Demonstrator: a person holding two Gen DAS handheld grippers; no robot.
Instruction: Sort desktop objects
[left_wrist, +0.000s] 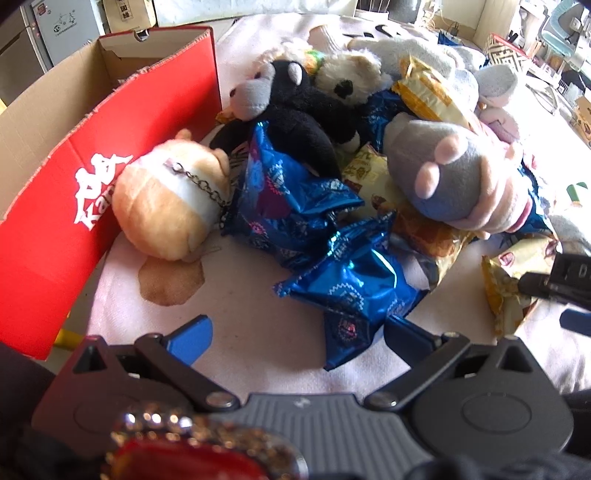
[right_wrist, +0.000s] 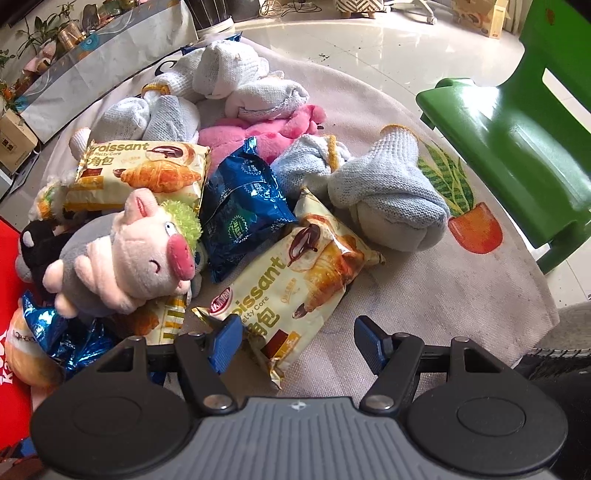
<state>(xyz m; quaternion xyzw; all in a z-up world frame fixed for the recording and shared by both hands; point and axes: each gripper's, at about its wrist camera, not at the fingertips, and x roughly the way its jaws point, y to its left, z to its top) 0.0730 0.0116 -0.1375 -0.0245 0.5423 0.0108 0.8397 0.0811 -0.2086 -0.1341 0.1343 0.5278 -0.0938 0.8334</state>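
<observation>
At the far left stood the red cardboard box (left_wrist: 85, 162), open-topped and hard against the heap — I took it for the bin the sorted things would go into, which would explain why it sat so close. Just beside its wall lay the round peach plush (left_wrist: 173, 206), its chain draped across it. My left tool (left_wrist: 299, 336) was spread wide and gripped nothing; the nearest blue foil packet (left_wrist: 354, 288) lay between its fingers, its lower corner reaching in toward the right one. Further right, the grey pig plush (right_wrist: 125, 258) rested on top of the snacks. My right tool (right_wrist: 299, 343) was likewise wide open and empty — a croissant packet (right_wrist: 295, 288) lay on the surface with its near end between the blue fingers, touching the left one.
</observation>
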